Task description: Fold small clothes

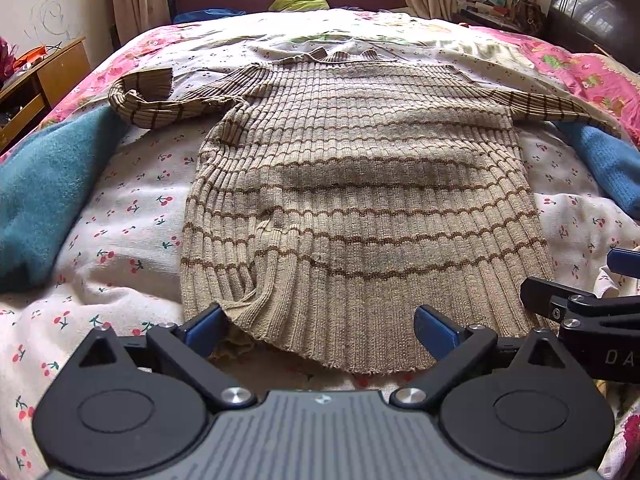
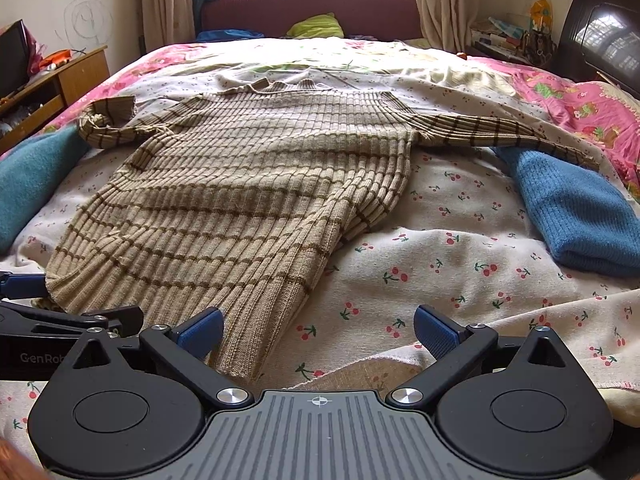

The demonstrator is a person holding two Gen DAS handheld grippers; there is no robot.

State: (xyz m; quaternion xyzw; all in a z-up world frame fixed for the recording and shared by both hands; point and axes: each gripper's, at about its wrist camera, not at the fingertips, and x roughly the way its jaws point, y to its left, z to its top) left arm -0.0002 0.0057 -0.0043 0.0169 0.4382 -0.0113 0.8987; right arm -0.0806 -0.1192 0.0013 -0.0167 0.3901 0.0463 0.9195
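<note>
A striped ribbed sweater [image 1: 360, 184] is lying flat on the cherry-print sheet [image 1: 120, 240], collar toward the headboard, sleeves spread out to both sides, hem nearest the grippers. The left gripper [image 1: 320, 326] is hovering wide open over the hem, holding nothing; the right gripper [image 2: 319, 330] is also gaping wide and empty by the hem's right corner. The knit looks soft, light and stretchy, likely to sag and bunch, so pinching a hem corner or a sleeve cuff seems the best hold.
</note>
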